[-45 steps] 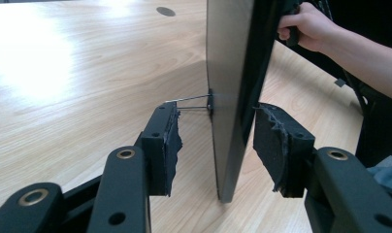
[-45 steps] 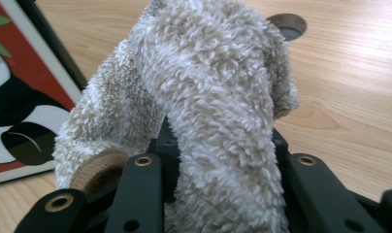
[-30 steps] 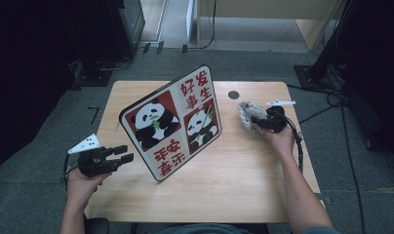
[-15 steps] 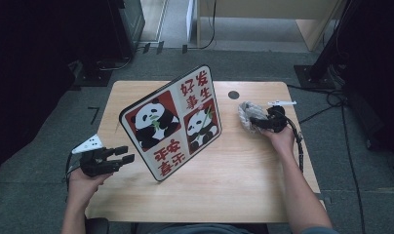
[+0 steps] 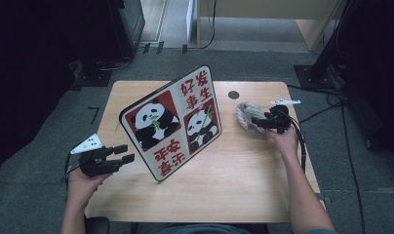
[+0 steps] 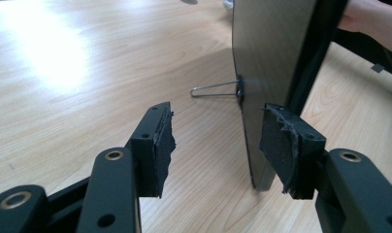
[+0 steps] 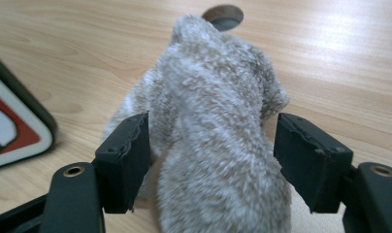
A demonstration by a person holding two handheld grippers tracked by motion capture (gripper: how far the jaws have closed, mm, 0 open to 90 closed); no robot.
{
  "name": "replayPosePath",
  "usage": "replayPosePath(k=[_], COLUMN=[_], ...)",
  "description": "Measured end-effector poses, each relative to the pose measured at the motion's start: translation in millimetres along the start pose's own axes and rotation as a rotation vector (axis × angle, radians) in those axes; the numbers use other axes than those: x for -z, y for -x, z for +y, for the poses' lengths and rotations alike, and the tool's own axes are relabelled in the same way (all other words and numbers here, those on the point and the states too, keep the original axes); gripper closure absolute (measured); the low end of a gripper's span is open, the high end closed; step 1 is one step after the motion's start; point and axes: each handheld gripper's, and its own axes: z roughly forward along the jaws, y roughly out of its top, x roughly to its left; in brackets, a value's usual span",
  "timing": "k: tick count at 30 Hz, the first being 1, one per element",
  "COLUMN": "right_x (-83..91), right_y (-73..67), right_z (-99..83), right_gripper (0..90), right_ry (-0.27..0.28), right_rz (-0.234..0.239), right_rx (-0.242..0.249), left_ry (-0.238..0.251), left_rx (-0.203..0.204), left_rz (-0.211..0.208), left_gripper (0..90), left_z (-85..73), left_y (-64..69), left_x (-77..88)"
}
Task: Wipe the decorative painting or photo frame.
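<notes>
— Anything changed? 
— Right claw (image 7: 211, 160) has just been spreading its jaws; the fuzzy grey cloth (image 7: 218, 131) sits loose between them, the left pad brushing it. 
— And the other? 
— Left claw (image 6: 216, 145) has widened a bit, straddling the panda sign's (image 6: 271, 73) edge without pressing. Both over the wooden table (image 5: 244, 180); grey carpet around.

My left tool (image 5: 118, 153) sits low at the near left, jaws apart, forearm straight. My right tool (image 5: 256, 122) points left, arm stretched forward, its jaws having just been opening.
</notes>
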Motion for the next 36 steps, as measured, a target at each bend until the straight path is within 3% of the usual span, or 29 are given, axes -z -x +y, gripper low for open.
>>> replayPosePath(k=[7, 11, 15, 20, 26, 31, 36], right_x=[18.8, 28.5, 38.0, 44.7, 48.3, 49.1, 50.6], right_y=[-8.4, -15.3, -24.0, -35.3, -44.9, -46.4, -42.7], right_z=[-4.2, -9.3, -15.1, -21.9, -30.8, -36.0, -40.2], right_gripper=[30.4, 31.0, 32.1, 32.6, 34.2, 35.3, 36.6], right_ry=[0.012, 0.022, 0.021, 0.011, 0.009, 0.008, 0.023], right_rz=[0.006, 0.009, 0.028, 0.047, 0.074, 0.085, 0.096], right_rx=[0.004, 0.014, 0.028, 0.050, 0.067, 0.074, 0.051], left_ry=[-0.003, 0.009, 0.003, 0.003, 0.009, 0.006, -0.003], left_rx=[-0.029, -0.025, -0.028, -0.013, 0.011, 0.028, 0.032], left_rz=[-0.027, -0.039, -0.022, -0.014, 0.032, 0.054, 0.076], left_gripper=[45.3, 44.1, 44.4, 44.0, 44.4, 44.5, 44.4], left_z=[8.3, 11.3, 13.1, 12.3, 10.3, 8.4, 8.7], left_y=[13.2, 17.4, 20.5, 17.7, 9.6, 1.8, -3.1], left_x=[-4.5, -6.3, -11.1, -16.2, -17.3, -19.2, -23.6])
